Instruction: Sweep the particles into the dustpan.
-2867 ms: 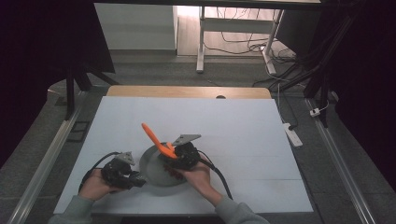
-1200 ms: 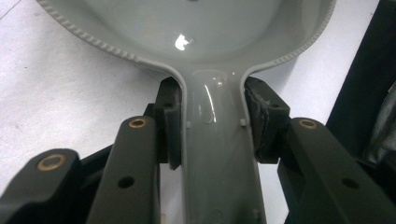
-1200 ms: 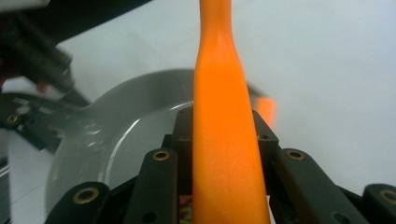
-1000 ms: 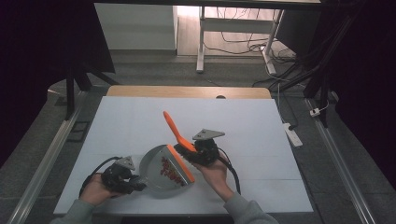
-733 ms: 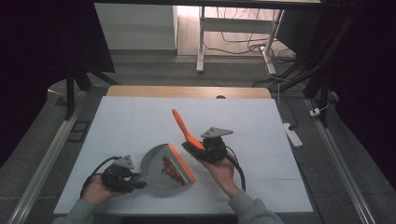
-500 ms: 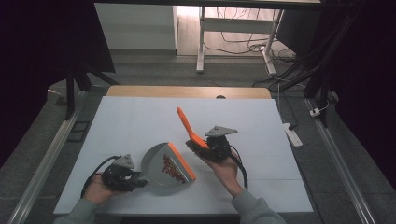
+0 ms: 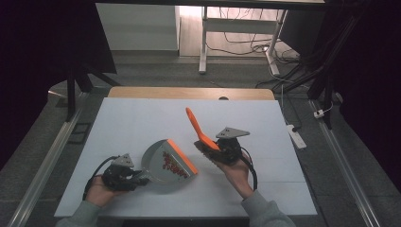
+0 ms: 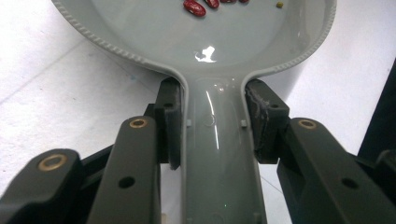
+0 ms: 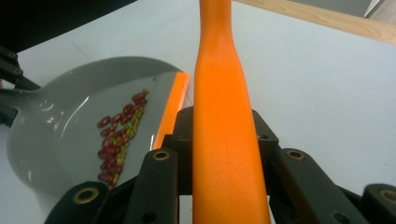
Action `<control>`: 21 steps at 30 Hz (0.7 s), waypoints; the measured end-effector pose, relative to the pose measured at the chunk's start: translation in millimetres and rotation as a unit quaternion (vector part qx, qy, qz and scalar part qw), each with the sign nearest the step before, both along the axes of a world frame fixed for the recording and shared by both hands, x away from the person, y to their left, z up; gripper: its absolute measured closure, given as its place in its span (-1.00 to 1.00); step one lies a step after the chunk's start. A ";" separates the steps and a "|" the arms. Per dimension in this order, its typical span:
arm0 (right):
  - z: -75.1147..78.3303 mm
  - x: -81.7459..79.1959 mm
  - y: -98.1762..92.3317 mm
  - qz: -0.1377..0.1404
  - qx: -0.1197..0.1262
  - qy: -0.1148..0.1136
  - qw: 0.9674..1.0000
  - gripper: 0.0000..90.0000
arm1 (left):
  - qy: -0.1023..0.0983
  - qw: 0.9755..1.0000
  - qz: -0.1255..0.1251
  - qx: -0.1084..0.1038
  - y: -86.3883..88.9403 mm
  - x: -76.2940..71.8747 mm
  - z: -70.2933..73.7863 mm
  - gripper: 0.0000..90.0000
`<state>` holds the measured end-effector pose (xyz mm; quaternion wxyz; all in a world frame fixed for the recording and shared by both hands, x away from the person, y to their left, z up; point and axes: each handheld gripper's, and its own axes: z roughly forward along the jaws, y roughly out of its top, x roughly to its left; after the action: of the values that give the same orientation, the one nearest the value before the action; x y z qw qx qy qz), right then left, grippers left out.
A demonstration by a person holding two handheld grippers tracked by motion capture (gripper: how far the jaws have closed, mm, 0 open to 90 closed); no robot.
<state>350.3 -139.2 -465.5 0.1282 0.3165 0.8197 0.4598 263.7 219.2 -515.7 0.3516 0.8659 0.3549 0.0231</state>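
White table [image 7: 142, 118], dark room behind. High view: right tool [image 7: 222, 147], clamped on orange brush [image 7: 196, 125], has pulled right, clear of the grey dustpan [image 7: 163, 163] it was over approx. 3 s ago; sweeping looks done.
Left gripper view: left tool [image 8: 212, 126] clamped on dustpan handle.
Right gripper view: beans [image 9: 119, 135] lie in pan by its orange lip.

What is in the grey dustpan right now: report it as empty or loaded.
Loaded: red and greenish beans lie inside the dustpan, near its orange lip.

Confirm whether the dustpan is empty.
No: the dustpan holds a line of red beans near its orange lip.
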 end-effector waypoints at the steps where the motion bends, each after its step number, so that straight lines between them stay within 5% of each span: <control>1: 0.3 -0.2 -1.7 0.002 0.000 -0.002 1.000 0.57 | -0.002 1.000 0.002 -0.002 0.5 -0.2 0.4 0.38; 21: 9.2 -9.2 -42.2 0.015 -0.006 -0.026 1.000 0.57 | -0.011 0.996 0.067 -0.049 14.4 -1.9 6.5 0.37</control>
<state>341.1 -181.4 -456.3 0.1445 0.2917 0.8234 0.4649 261.9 233.7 -509.2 0.3955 0.8216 0.4087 0.0386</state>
